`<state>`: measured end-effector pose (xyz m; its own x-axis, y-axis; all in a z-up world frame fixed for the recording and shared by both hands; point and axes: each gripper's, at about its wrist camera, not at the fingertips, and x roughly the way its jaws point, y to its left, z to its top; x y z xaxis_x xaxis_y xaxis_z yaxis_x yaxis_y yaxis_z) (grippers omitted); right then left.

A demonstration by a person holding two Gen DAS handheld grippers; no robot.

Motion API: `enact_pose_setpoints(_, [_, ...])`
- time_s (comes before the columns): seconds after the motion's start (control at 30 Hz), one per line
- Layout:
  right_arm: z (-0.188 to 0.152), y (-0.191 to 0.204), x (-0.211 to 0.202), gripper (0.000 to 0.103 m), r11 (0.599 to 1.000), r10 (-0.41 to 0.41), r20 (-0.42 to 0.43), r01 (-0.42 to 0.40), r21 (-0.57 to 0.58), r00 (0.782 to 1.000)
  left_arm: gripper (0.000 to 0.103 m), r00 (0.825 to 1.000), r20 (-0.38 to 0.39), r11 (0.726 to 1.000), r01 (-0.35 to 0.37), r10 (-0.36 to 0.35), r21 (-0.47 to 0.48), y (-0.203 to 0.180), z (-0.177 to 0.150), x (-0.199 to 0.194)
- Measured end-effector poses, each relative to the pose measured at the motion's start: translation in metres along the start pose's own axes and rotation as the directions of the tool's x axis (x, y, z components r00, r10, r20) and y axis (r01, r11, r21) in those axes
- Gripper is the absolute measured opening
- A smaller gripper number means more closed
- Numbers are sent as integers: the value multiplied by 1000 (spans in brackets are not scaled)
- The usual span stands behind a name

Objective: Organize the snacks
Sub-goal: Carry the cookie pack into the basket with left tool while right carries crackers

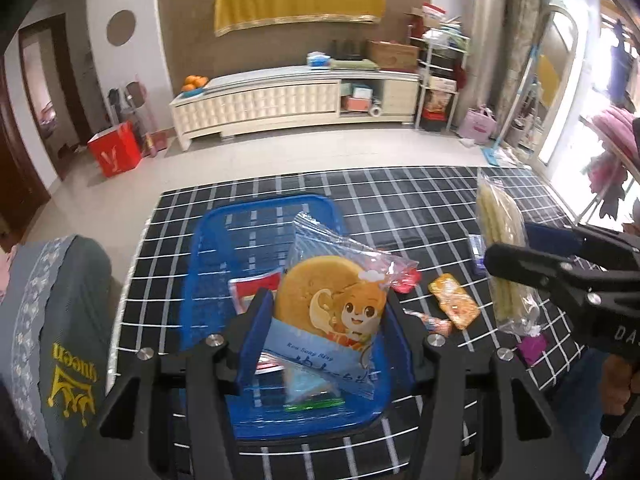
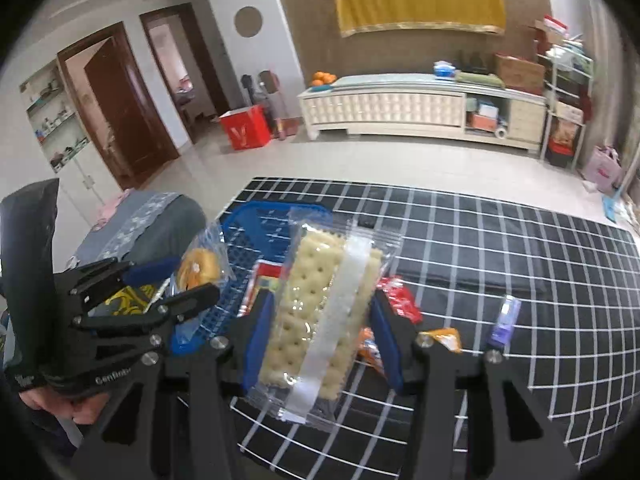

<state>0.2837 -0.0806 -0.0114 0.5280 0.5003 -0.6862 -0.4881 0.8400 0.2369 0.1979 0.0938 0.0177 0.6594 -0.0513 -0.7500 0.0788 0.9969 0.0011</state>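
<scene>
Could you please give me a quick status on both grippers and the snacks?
Left gripper shut on the round cake pack, above the blue basket. Right gripper shut on the cracker pack. Small snacks still loose on the checked cloth. Nothing in the way.

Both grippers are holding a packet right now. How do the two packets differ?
The cake packet in the left gripper holds one round golden cake, printed with a cartoon; the cracker packet in the right gripper holds pale square crackers, unprinted and longer. Both are clear wrappers held above the checked cloth.

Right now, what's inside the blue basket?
In the basket: a red-and-white packet and something green near the front. The left gripper's cake pack hides the rest.
</scene>
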Motion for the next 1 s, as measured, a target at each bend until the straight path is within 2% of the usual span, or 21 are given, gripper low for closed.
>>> enact_pose_setpoints(0.2, [4,12,33,53,999,33,-55,-33,-7,998,51,999,-48,999,4,-6,-45,33,-7,13])
enact_pose_setpoints(0.43, [4,19,58,53,999,33,-107,-33,1,994,51,991,-129,998,17,-25,-62,47,-10,53])
enact_pose_setpoints(0.67, [8,22,79,53,1000,24,-143,-25,-5,989,51,971,-239,999,9,-21,-52,54,-22,93])
enact_pose_setpoints(0.77, [8,23,86,53,1000,24,-155,-26,-6,988,52,957,-291,999,10,-21,-39,53,-33,106])
enact_pose_setpoints(0.8, [7,24,88,53,1000,26,-158,-27,-8,987,52,953,-300,999,14,-27,-44,53,-37,109])
enact_pose_setpoints(0.9, [4,28,90,53,999,29,-167,-32,-14,986,52,958,-286,999,8,-17,-34,52,-41,105])
enact_pose_setpoints(1.0, [2,32,87,53,999,37,-169,-40,-15,985,53,954,-295,997,32,-52,-71,53,-46,98])
